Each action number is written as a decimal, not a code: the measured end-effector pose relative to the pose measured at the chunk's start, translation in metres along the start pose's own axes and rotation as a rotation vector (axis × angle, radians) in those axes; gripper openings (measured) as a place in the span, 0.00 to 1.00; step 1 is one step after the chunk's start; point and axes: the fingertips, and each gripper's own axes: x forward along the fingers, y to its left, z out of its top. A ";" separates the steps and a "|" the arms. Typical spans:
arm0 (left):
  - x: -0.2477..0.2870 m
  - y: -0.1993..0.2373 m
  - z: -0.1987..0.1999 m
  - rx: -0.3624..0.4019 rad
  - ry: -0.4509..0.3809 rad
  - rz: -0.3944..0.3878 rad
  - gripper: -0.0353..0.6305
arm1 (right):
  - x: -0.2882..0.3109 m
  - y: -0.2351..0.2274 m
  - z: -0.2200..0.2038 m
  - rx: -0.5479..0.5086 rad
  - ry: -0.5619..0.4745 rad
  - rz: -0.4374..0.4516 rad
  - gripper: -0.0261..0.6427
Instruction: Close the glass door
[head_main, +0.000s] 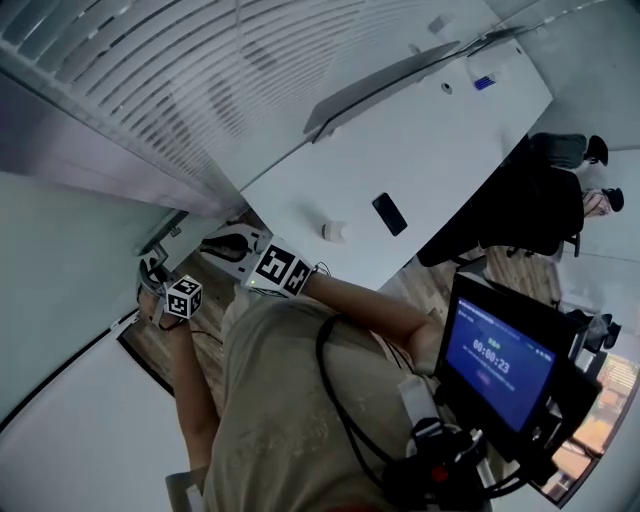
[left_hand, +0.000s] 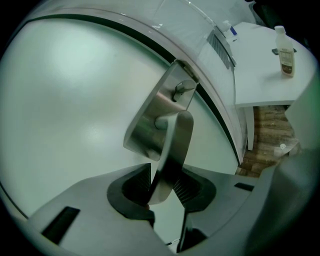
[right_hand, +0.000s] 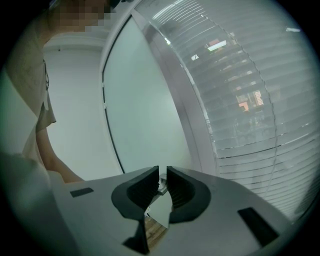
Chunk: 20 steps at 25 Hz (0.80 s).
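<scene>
The left claw (left_hand: 162, 187) pinches the metal lever handle (left_hand: 172, 145) of the frosted glass door (left_hand: 75, 100) at the person's near left. The closing step is in hand, and the next move likely calls for swinging the door to its frame. The right claw (right_hand: 162, 187) is pressed almost together and empty; the latch and the door-to-frame gap are hidden.

Left gripper (left_hand: 162, 186) tight on steel door handle (left_hand: 174, 142)

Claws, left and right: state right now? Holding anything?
Left claw: closed on the metal door handle.
Right claw: jaws nearly together, holding nothing.
</scene>
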 end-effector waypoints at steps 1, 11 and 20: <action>0.001 0.000 -0.001 0.002 0.000 0.000 0.25 | 0.000 0.000 0.000 -0.001 0.000 0.000 0.11; 0.011 -0.009 -0.002 0.052 0.038 -0.074 0.25 | -0.008 -0.007 -0.005 0.004 -0.013 -0.027 0.11; 0.026 0.005 -0.006 0.101 0.032 -0.137 0.50 | -0.015 -0.005 -0.015 0.027 -0.018 -0.045 0.11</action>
